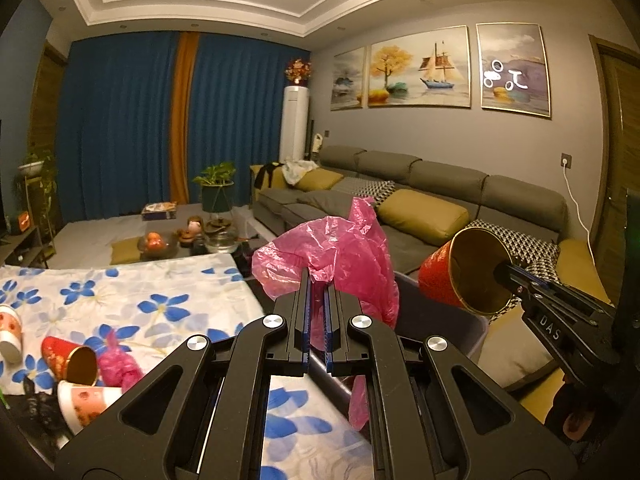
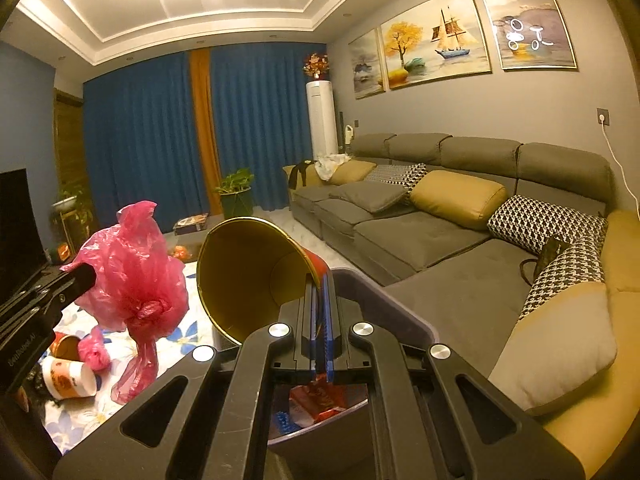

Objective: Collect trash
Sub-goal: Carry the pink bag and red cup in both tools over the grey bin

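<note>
My left gripper [image 1: 318,280] is shut on a crumpled pink plastic bag [image 1: 344,256] and holds it up in the air; the bag also shows in the right wrist view [image 2: 132,268]. My right gripper [image 2: 320,280] is shut on the rim of a red paper cup with a gold inside [image 2: 248,272], held above a grey bin [image 2: 400,304]. The cup also shows in the left wrist view [image 1: 464,272], over the bin's rim [image 1: 476,320]. Red trash [image 2: 324,398] lies inside the bin.
A table with a blue-flower cloth [image 1: 160,296] holds several paper cups [image 1: 76,360], a small pink bag [image 1: 118,368] and a black bag [image 1: 38,404]. A grey sofa with cushions [image 2: 460,240] stands on the right. A low tea table [image 1: 192,236] stands behind.
</note>
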